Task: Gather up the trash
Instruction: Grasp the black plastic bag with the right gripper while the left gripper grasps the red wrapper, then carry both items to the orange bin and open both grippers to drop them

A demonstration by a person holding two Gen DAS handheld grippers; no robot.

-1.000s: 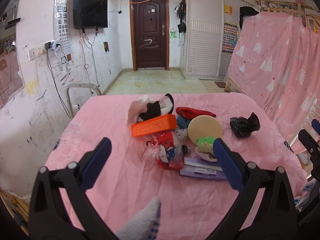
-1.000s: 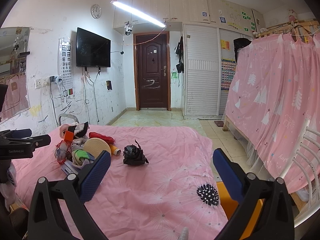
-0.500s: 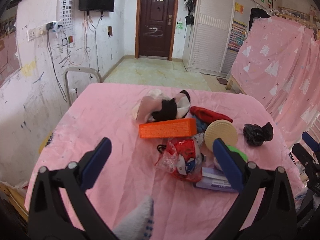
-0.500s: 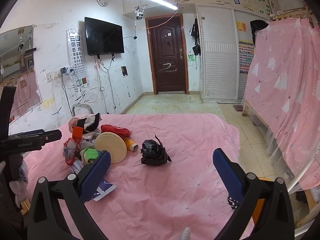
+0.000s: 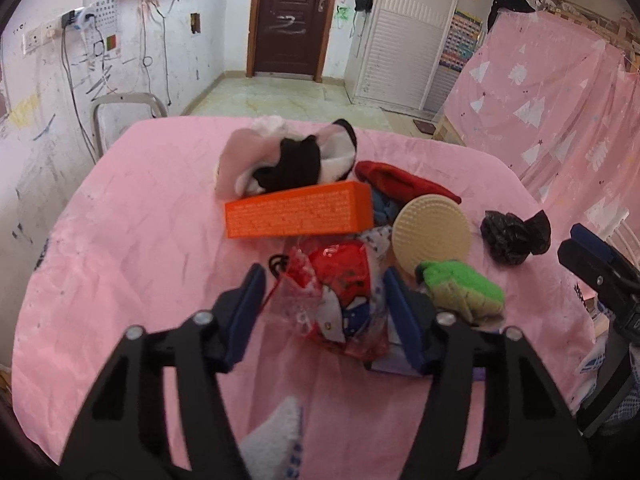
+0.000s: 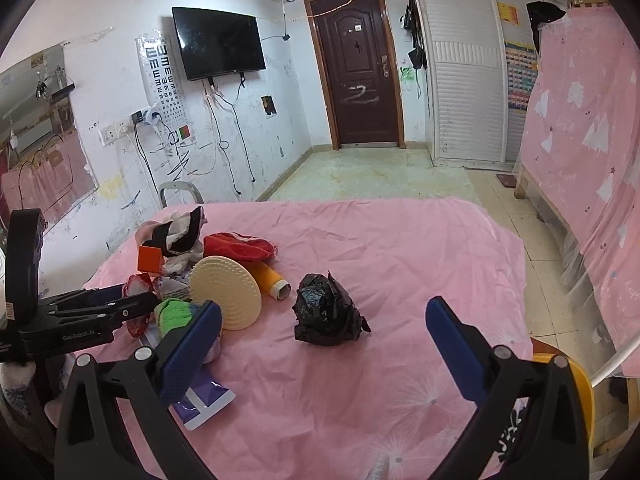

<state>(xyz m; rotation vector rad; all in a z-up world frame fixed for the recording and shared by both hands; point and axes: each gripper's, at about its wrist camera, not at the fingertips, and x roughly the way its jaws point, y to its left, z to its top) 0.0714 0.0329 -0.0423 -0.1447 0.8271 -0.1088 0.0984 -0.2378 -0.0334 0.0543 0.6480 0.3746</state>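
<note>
My left hand-held gripper (image 5: 324, 304) hangs low over the pink-covered counter (image 5: 132, 240), its jaws apart on either side of a crinkled red-and-clear plastic wrapper (image 5: 340, 300), the piece of trash I judge to be the target. The pads do not appear to press on it yet. Beyond the fingertips lies an orange box (image 5: 296, 214), and behind that a heap of pink, black and white socks (image 5: 288, 160). To the right of the jaws a cream ridged disc (image 5: 434, 232) leans over a green-and-beige sock (image 5: 464, 290), and a purple-and-white packet (image 5: 396, 356) sits partly hidden under the right finger.

The risk as I see it: the wrapper is thin, slippery and rests among the clutter, so closing here could pinch only a loose fold that slides out, or catch the packet or the green sock along with it. A thin black loop (image 5: 278, 262) beside the left finger could snag as well.

Further right, my right hand-held gripper (image 6: 324, 326) is held wide apart and empty above open cloth, with a crumpled black plastic bag (image 6: 326, 314) ahead between its fingers but not touched. A yellow roll (image 6: 272, 278) and a red cloth (image 6: 238, 246) lie beyond its left finger, near enough to crowd any reach toward the pile.
</note>
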